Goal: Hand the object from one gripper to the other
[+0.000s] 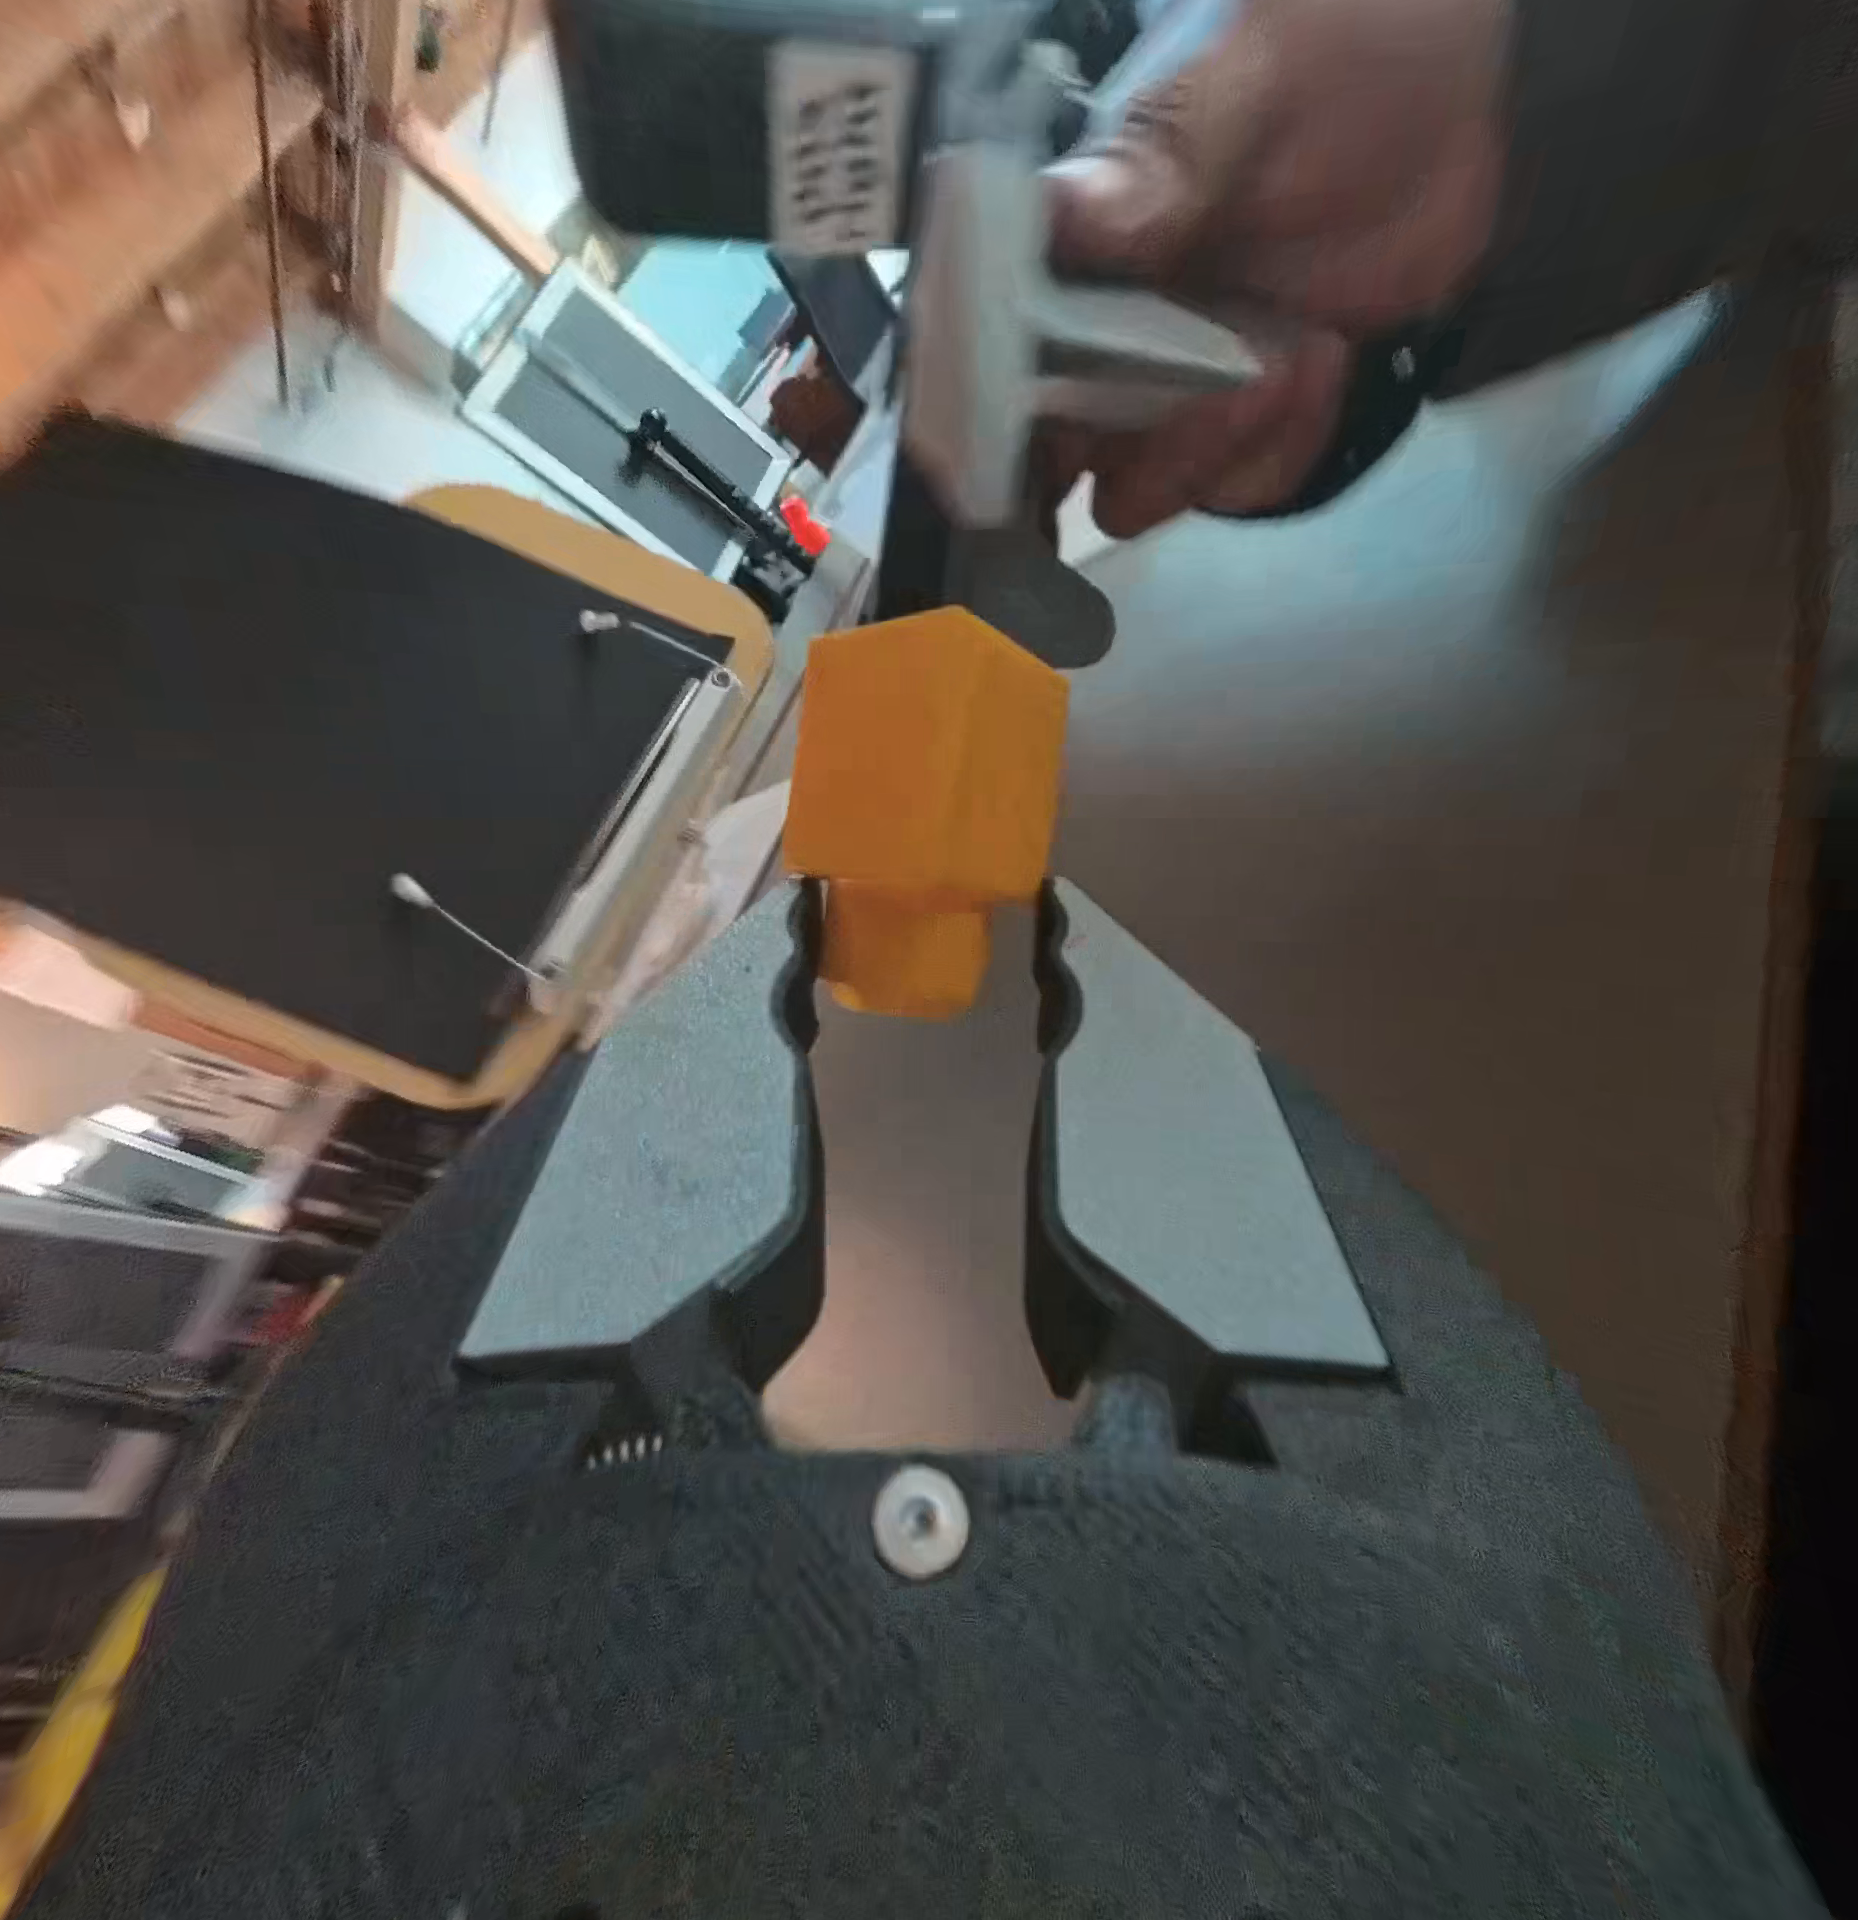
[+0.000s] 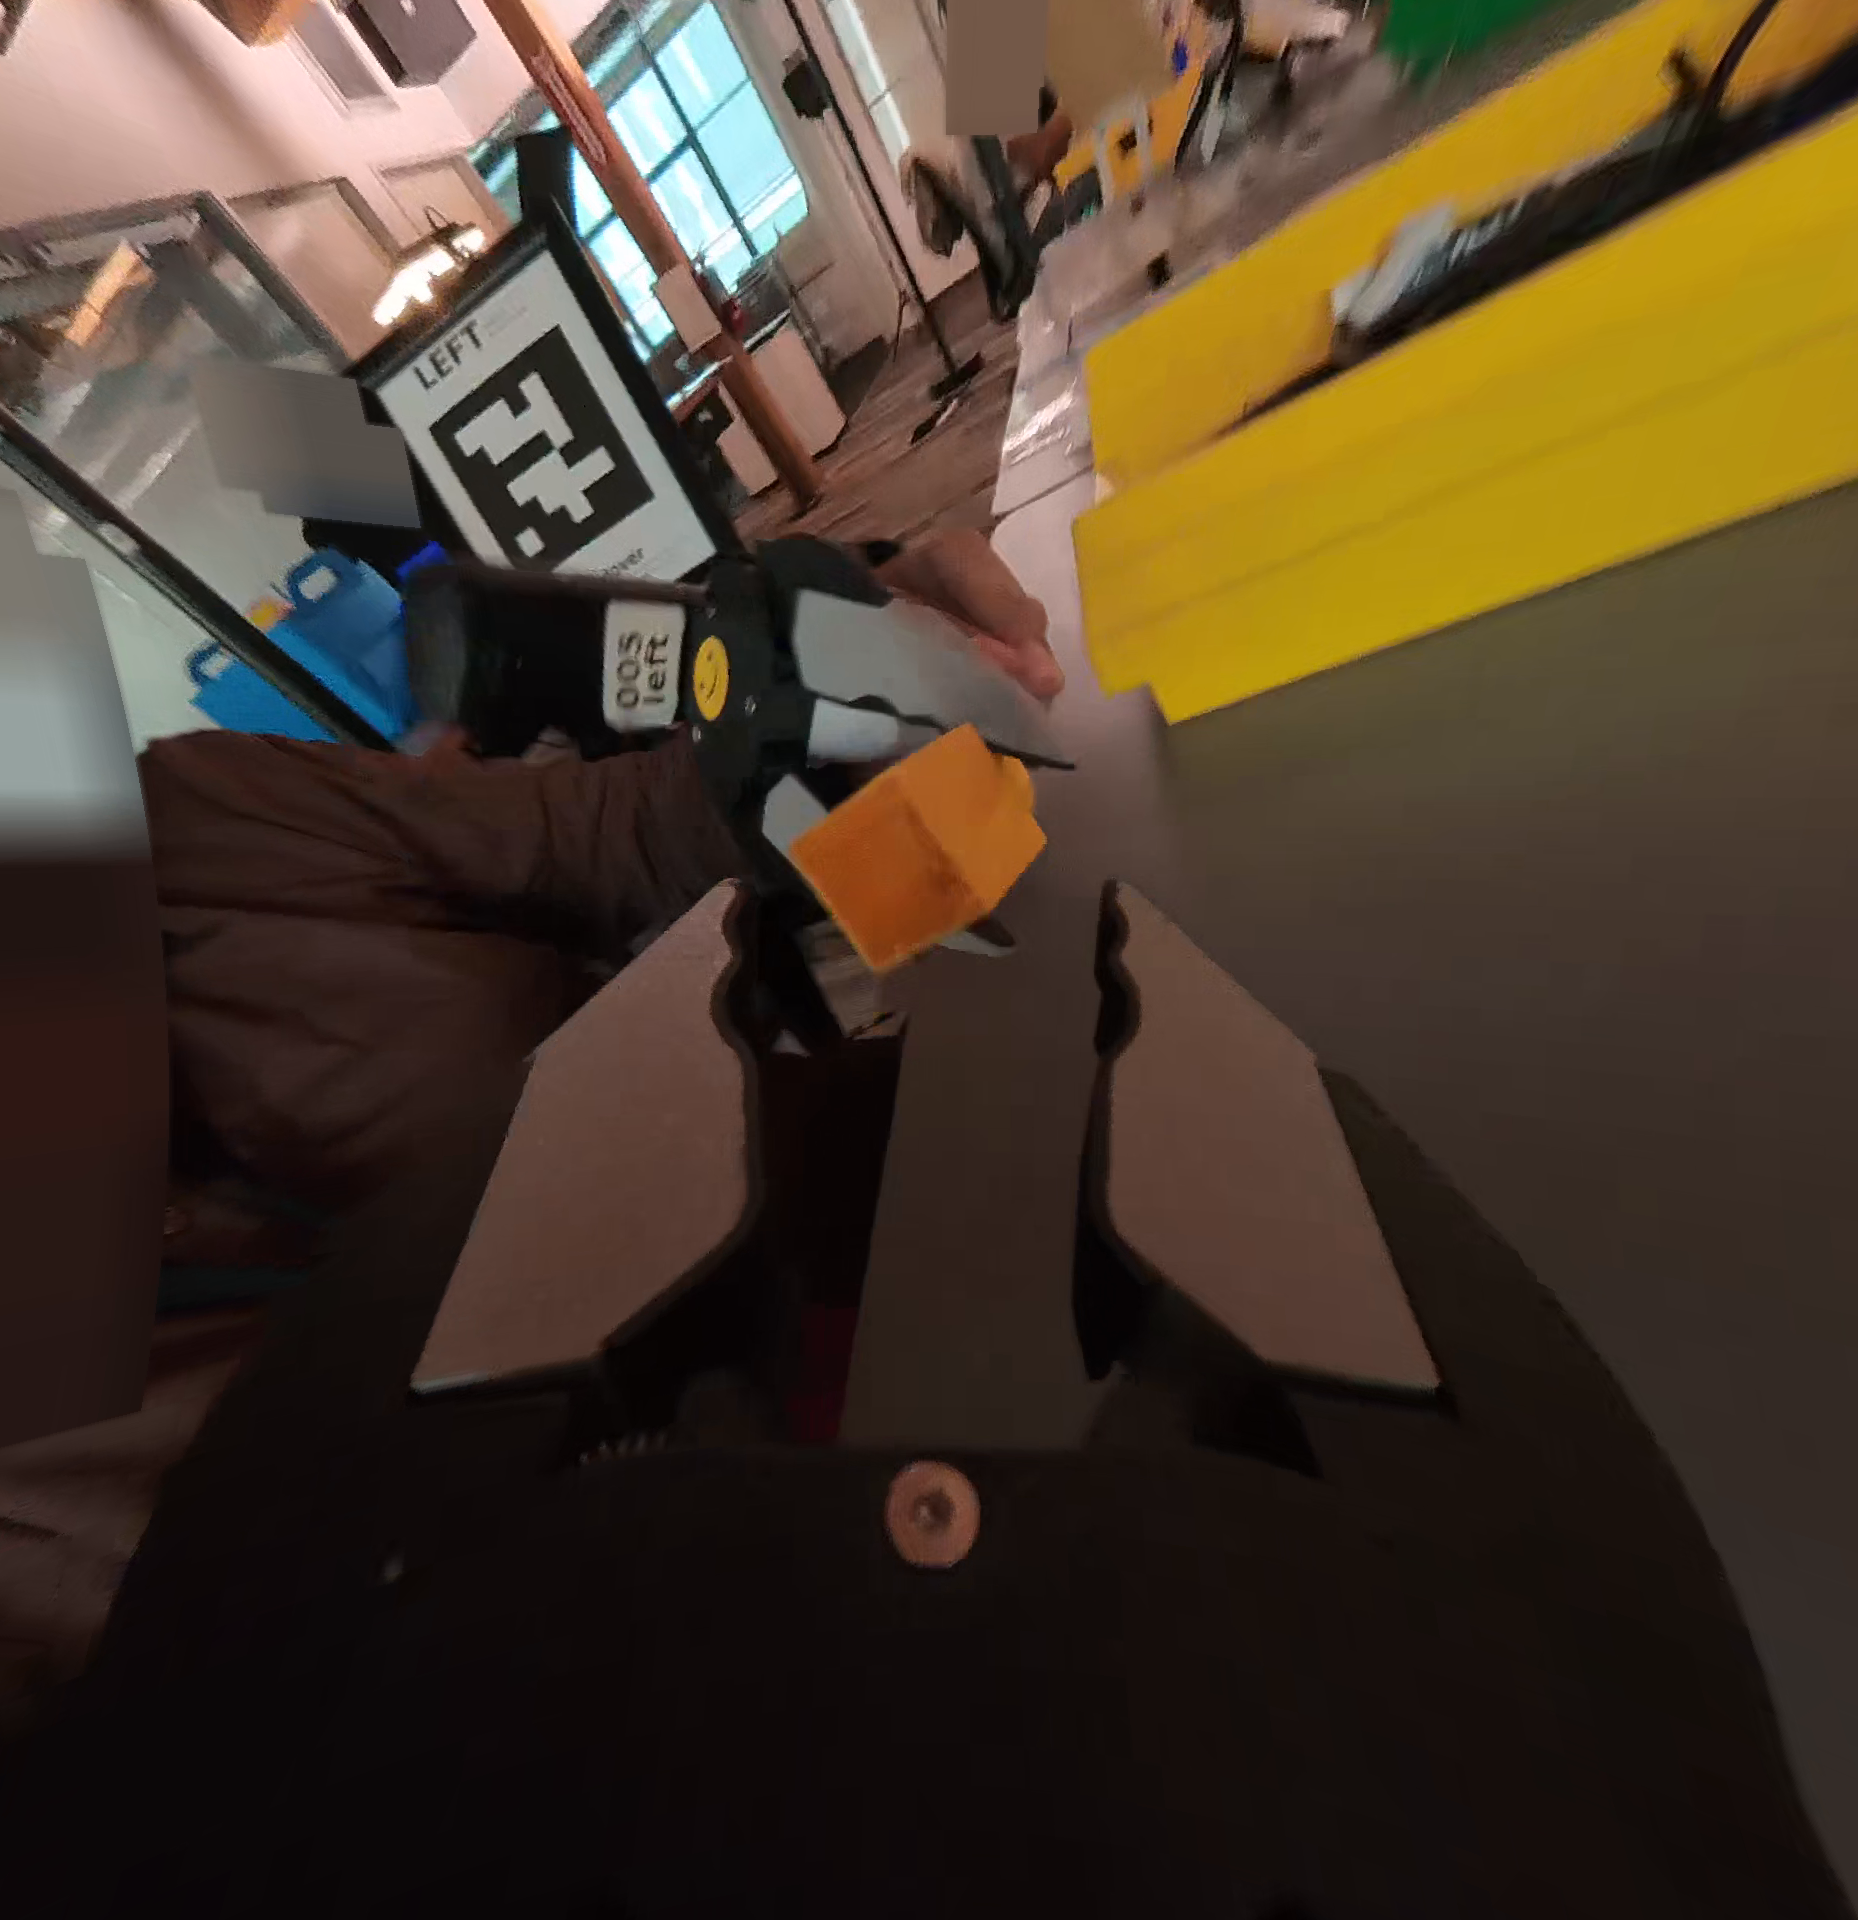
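An orange block (image 1: pixel 925 758) with a narrower stem sits between the tips of my left gripper (image 1: pixel 927 940), which is shut on the stem and holds it in the air. The other gripper, held by a hand (image 1: pixel 1268 208), shows blurred beyond the block in the left wrist view, its dark tip just behind the block's top. In the right wrist view my right gripper (image 2: pixel 920 935) is open and empty. The orange block (image 2: pixel 920 847) hangs just past its fingertips, held by the left gripper's body (image 2: pixel 738 686) beyond it. The block is not between the right fingers.
A black board with a tan rim (image 1: pixel 281 727) lies to the left in the left wrist view. A yellow ledge (image 2: pixel 1476 416) runs along the upper right in the right wrist view. A white panel with a black square marker (image 2: pixel 540 447) rides on the left gripper. A brown sleeve (image 2: pixel 405 914) is at left.
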The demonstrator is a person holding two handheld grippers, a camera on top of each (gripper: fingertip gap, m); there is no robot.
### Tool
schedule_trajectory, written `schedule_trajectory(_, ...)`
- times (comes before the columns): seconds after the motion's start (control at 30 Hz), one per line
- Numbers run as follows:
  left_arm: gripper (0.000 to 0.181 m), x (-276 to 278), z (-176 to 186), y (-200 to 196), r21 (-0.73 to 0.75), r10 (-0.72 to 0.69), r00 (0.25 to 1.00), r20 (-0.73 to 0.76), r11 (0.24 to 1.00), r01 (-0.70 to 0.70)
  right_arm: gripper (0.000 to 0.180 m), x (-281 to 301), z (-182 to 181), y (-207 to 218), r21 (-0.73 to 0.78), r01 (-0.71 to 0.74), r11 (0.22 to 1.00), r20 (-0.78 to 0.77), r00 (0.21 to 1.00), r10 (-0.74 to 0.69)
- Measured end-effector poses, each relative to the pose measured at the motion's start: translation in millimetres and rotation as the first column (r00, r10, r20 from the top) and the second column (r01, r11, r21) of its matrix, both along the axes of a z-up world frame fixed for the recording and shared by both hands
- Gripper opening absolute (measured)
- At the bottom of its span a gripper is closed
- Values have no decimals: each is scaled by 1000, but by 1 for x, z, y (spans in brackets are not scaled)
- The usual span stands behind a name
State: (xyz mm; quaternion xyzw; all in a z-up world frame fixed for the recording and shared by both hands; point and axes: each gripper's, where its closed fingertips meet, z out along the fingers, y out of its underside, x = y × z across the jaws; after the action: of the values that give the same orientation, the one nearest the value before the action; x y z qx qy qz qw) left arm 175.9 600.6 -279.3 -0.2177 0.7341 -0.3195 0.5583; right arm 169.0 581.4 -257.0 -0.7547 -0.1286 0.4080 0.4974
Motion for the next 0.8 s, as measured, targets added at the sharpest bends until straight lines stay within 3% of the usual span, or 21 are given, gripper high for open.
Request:
schedule_trajectory(0.07,38,-1,4,-1,-225,-56,997,-58,973,42,69,3,9,-5,86,15,996,65,998,-21)
schedule_trajectory(0.13,38,-1,8,-5,-429,-123,987,-107,901,65,77,-4,21,-11,186,-13,982,105,994,-7)
schedule_trajectory(0.27,38,-16,24,-33,-771,-423,900,-109,607,192,76,-23,25,-13,315,-66,947,244,970,-14)
schedule_trajectory(0.4,37,-36,32,-55,-914,-654,755,-41,330,236,70,-35,24,-10,425,-78,902,366,926,-92)
schedule_trajectory(0.47,37,-38,29,-61,-940,-701,712,-41,269,211,43,-38,26,-10,458,-85,885,397,910,-118)
schedule_trajectory(0.57,39,-36,34,-56,-966,-713,701,-6,186,180,38,-31,28,-8,398,-48,916,341,935,-99)
schedule_trajectory(0.6,39,-31,33,-50,-967,-691,723,-19,197,163,35,-25,27,-6,370,-20,929,312,944,-104)
schedule_trajectory(0.67,46,-21,26,-35,-947,-614,785,-85,294,128,35,-7,24,2,296,74,952,234,961,-147)
schedule_trajectory(0.8,62,-13,7,-10,-737,-360,912,-198,667,103,35,17,8,12,53,176,983,17,984,-177)
